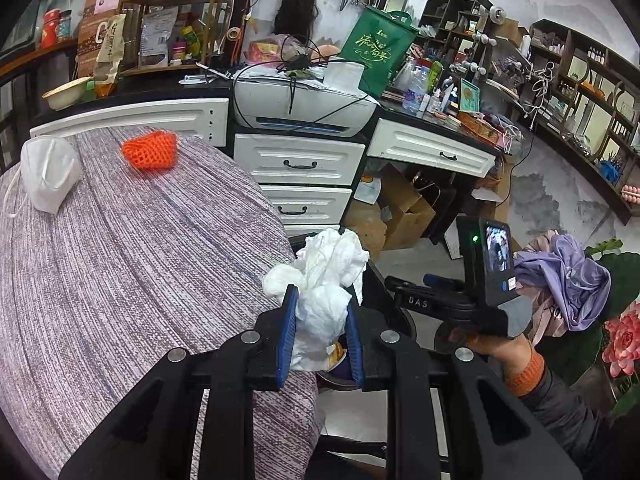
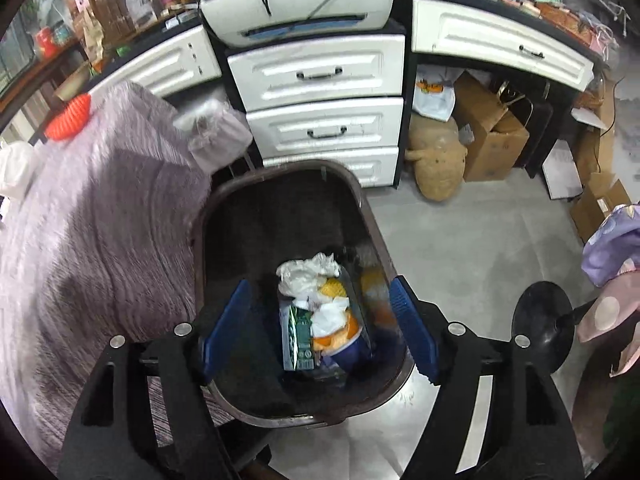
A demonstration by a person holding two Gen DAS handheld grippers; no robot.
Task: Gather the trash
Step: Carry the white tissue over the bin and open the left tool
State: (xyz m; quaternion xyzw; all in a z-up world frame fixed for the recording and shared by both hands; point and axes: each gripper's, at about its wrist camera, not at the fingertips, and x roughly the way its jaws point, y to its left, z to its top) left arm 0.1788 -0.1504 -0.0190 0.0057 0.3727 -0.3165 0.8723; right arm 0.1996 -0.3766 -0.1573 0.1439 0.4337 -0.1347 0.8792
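My left gripper [image 1: 321, 312] is shut on a crumpled white tissue wad [image 1: 324, 276], held at the right edge of the purple-clothed table [image 1: 140, 260]. A white face mask [image 1: 50, 174] and an orange foam net [image 1: 150, 150] lie at the table's far side. My right gripper [image 2: 320, 324] is open and empty, held over the dark brown trash bin [image 2: 224, 200]. In the bin lie white tissue [image 2: 306, 274], a green carton [image 2: 298, 338] and orange scraps. The right gripper also shows in the left wrist view [image 1: 472, 300], to the right of the tissue.
White drawers [image 2: 320, 76] and a printer [image 1: 300, 100] stand behind the table and bin. Cardboard boxes [image 2: 488, 136] and a tan sack [image 2: 436, 160] sit under the desk. A black stool base [image 2: 544, 324] and purple cloth [image 1: 568, 280] are at the right.
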